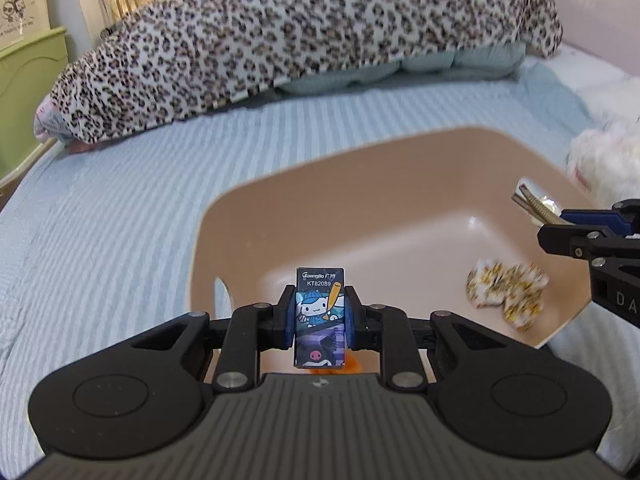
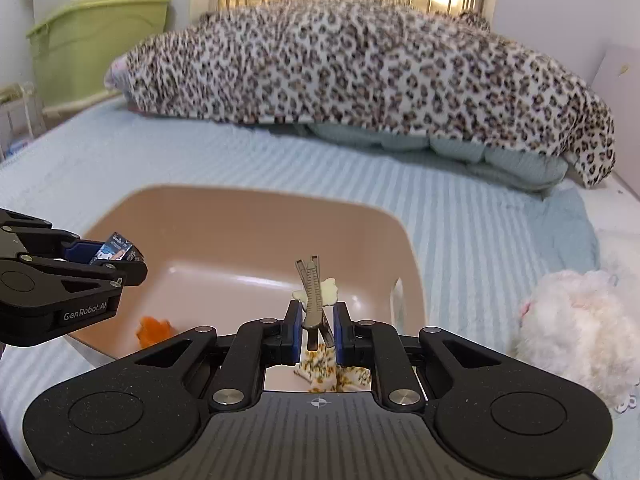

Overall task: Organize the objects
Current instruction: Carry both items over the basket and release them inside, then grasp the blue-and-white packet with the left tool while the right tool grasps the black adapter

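My left gripper (image 1: 320, 316) is shut on a small cartoon-printed eraser box (image 1: 320, 312) and holds it over the near edge of a tan plastic basin (image 1: 360, 184) on the bed. The box also shows in the right wrist view (image 2: 116, 251). My right gripper (image 2: 317, 332) is shut on a metal hair clip with a cream flower (image 2: 314, 296), above the basin (image 2: 248, 216). The clip shows in the left wrist view (image 1: 536, 206). Inside the basin lie a yellow-flowered scrunchie (image 1: 506, 294) and an orange hair clip (image 2: 154, 330).
The basin sits on a light blue striped bedsheet (image 1: 120, 208). A leopard-print blanket (image 2: 360, 68) lies over pillows at the back. A white plush toy (image 2: 580, 328) is right of the basin. A green storage bin (image 2: 96, 44) stands beside the bed.
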`<state>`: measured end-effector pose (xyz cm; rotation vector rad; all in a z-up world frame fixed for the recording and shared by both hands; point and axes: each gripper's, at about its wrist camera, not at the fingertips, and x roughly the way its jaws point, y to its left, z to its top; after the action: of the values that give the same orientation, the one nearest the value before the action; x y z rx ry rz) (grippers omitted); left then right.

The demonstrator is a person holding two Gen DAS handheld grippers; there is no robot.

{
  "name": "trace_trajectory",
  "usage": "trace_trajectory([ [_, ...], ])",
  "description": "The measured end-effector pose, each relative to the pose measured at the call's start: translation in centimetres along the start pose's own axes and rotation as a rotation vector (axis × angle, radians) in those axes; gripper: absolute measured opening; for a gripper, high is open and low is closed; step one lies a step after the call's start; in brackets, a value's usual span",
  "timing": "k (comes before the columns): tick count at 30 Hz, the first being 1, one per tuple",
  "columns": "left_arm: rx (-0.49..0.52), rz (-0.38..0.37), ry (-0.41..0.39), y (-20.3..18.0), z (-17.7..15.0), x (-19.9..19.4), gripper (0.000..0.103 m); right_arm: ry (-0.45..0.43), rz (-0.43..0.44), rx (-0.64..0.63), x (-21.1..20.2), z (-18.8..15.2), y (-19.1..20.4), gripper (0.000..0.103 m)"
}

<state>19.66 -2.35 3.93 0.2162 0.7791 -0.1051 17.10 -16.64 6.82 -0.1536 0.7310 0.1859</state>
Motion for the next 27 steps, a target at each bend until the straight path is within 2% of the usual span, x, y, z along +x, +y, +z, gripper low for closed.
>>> trace_trajectory([
  [5, 0.015, 0.005, 0.029, -0.1, -0.6, 1.2, 0.025, 0.064, -0.001, -0.021, 2.1, -0.9, 0.6, 0.016],
  [9, -0.012, -0.015, 0.017, 0.3, -0.3, 0.2, 0.028, 0.064, 0.005, 0.008, 1.8, -1.2, 0.5, 0.02],
  [10, -0.014, -0.018, 0.013, 0.4, -0.2, -0.2, 0.037, 0.06, 0.009, 0.014, 1.4, -1.2, 0.4, 0.032],
  [11, -0.013, -0.016, 0.008, 0.4, -0.1, -0.6, 0.054, 0.052, 0.013, 0.017, 0.9, -1.2, 0.2, 0.033],
  [12, -0.014, -0.007, -0.001, 0.4, -0.1, -1.1, 0.064, 0.044, 0.013, 0.017, 0.3, -1.1, 0.1, 0.036],
  [13, -0.014, 0.005, -0.019, 0.3, -0.2, -1.6, 0.075, 0.033, 0.008, 0.016, -0.4, -1.0, 0.0, 0.043],
  [14, -0.01, 0.014, -0.034, 0.3, -0.2, -2.2, 0.075, 0.018, 0.006, 0.017, -1.2, -1.0, -0.2, 0.051],
  [17, 0.002, 0.016, -0.039, 0.3, -0.6, -3.6, 0.075, -0.011, 0.008, 0.033, -3.4, -1.0, -0.9, 0.065],
  [23, 0.008, 0.023, -0.06, 0.3, -2.5, -6.6, 0.08, -0.021, 0.022, 0.053, -6.5, -2.6, -1.9, 0.077],
  [27, -0.01, 0.008, -0.047, 0.4, -4.2, -8.0, 0.081, -0.002, 0.032, 0.058, -7.7, -4.1, -2.1, 0.079],
])
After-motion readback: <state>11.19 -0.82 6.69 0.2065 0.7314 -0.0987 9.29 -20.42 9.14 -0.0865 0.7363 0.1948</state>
